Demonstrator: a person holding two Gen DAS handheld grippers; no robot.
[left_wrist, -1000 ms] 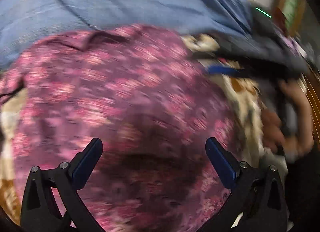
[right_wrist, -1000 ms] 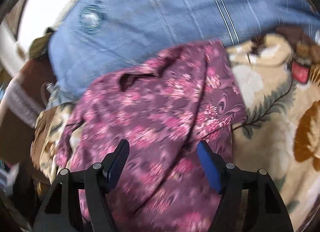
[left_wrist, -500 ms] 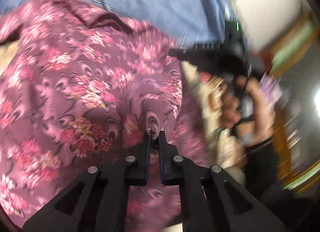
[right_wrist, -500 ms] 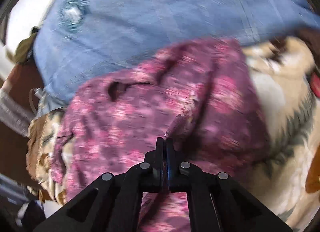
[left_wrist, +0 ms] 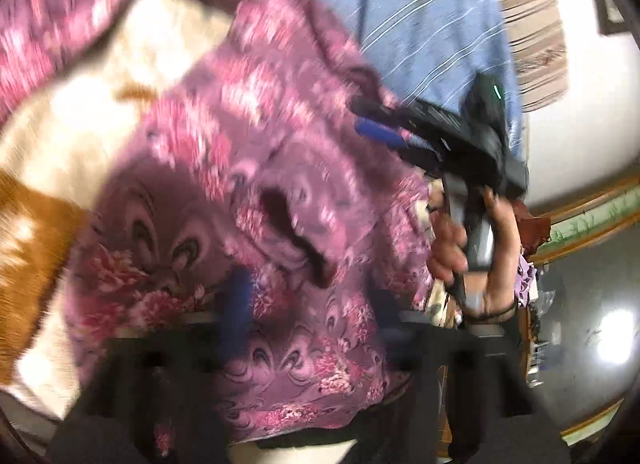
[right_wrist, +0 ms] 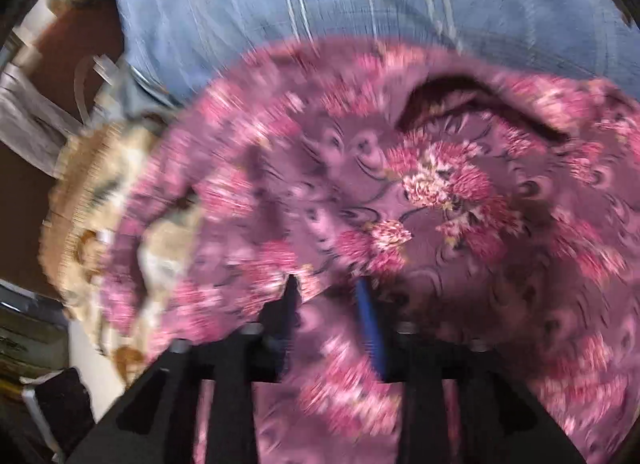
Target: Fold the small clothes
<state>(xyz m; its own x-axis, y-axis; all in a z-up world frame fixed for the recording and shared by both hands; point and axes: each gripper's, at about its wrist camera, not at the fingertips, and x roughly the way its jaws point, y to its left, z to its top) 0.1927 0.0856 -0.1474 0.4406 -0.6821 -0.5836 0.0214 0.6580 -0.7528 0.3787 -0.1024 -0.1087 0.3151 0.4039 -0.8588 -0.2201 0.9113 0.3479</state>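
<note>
Both grippers, pinched tight on the purple floral garment (left_wrist: 248, 168) half a second ago, are opening: left gripper (left_wrist: 312, 304) and right gripper (right_wrist: 332, 304) spread, cloth seemingly loose between them. It lies on the blanket (left_wrist: 80, 112).

Both my views smeared w/ motion blur. Left gripper (left_wrist: 308, 304) fingers a dark smudge at 6 o'clock; purple floral garment (right_wrist: 420, 192) cut off at 3 o'clock edge.
</note>
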